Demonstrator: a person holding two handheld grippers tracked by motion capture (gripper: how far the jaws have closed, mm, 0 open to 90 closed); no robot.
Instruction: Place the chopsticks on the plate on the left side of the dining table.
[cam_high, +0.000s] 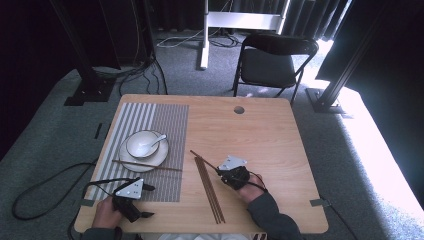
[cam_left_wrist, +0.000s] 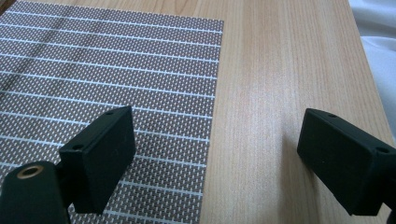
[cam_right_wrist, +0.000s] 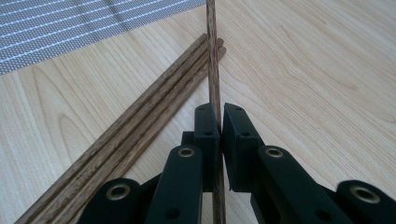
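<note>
Step in hand: the right gripper (cam_right_wrist: 219, 122) has its jaws clamped on a single dark brown wooden chopstick (cam_right_wrist: 212, 65), picked from the bundle of matching chopsticks (cam_right_wrist: 135, 126) on the light wooden desk (cam_high: 260, 135). The stick's long axis runs along the jaws, tip pointing away and crossing above the bundle's far end. Next move probably calls for carrying it to the white round plate (cam_high: 131, 161). The left gripper (cam_left_wrist: 215, 154) rests with jaws wide apart and empty, near the grey striped woven placemat (cam_left_wrist: 116, 70).

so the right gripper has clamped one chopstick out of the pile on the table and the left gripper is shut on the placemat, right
Not quite. The right gripper is indeed shut on one chopstick, with the other chopsticks lying beside it on the table. But the left gripper is not shut on the placemat: the left gripper view shows its jaws wide apart and empty above the mat's edge.
</note>
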